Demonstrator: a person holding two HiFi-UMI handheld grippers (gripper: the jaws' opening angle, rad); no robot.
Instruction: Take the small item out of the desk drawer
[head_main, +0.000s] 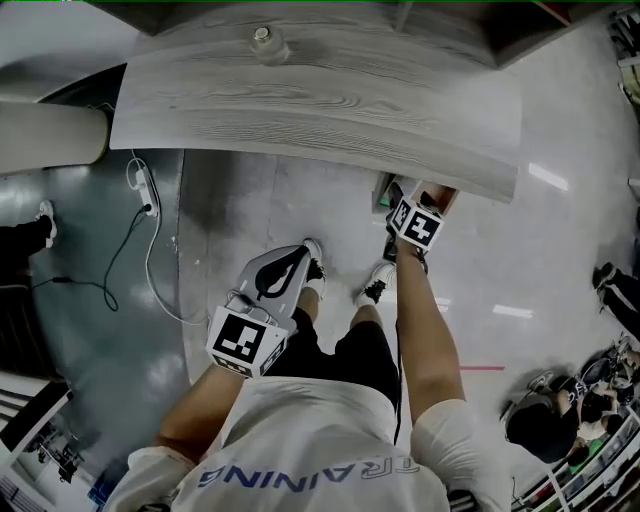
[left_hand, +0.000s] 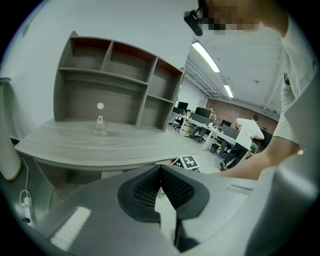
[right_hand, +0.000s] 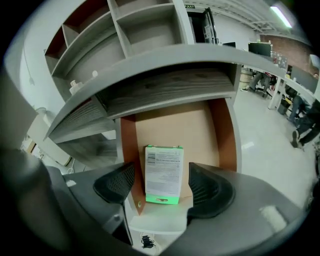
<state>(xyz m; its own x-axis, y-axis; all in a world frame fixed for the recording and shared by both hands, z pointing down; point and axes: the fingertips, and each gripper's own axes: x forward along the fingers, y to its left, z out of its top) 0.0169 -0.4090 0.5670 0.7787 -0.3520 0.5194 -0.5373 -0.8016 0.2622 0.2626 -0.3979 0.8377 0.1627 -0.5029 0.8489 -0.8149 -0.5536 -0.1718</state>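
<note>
A small white box with green edges lies flat on the brown bottom of the open desk drawer, near its front. My right gripper is open, one black pad on each side of the box with a gap at both. In the head view this gripper reaches under the front edge of the grey desk, where the drawer just shows. My left gripper hangs over the floor in front of the desk, jaws shut on nothing.
A small clear bottle stands at the back of the desk top, below grey shelves. A white cable and power strip lie on the floor at the left. The person's feet stand below the desk edge. Other people and desks are at the far right.
</note>
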